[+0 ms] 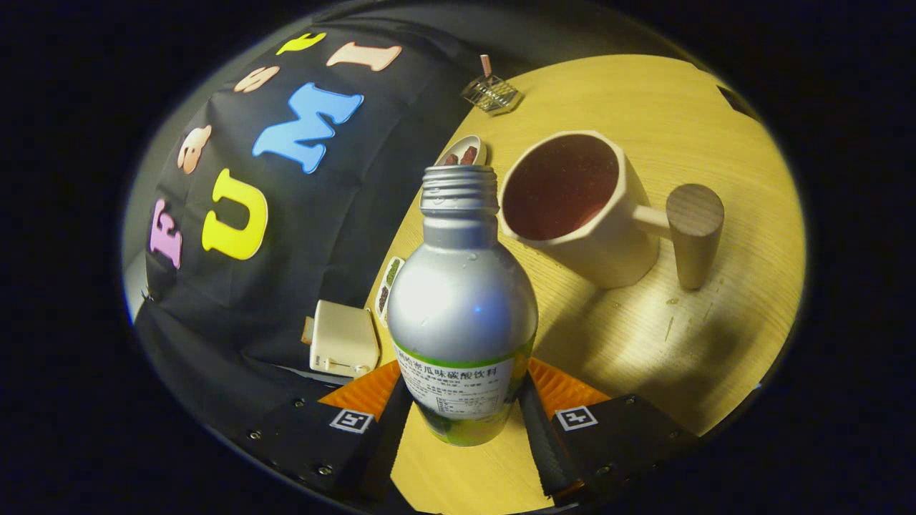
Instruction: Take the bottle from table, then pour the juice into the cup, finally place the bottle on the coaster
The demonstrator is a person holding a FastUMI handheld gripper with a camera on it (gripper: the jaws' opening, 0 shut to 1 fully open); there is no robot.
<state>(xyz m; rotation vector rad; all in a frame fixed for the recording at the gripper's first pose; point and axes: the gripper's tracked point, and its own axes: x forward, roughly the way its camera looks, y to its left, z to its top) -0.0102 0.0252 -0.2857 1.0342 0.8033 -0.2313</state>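
Gripper view, bottle (461, 307) clamped in tool (464, 422), cup (572, 207) beyond

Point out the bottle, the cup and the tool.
bottle (461, 300): gripper view, silver shoulder, held between the fingers.
cup (608, 250): gripper view, outer wall, beyond the bottle.
tool (464, 418): gripper view, midway between fingertips.

Counter (644, 343): pale wood grain, rounded edge, warmly lit.
Wall (236, 300): black cloth, draped beside the counter.
Light: bright on the counter, dim toward the cloth.
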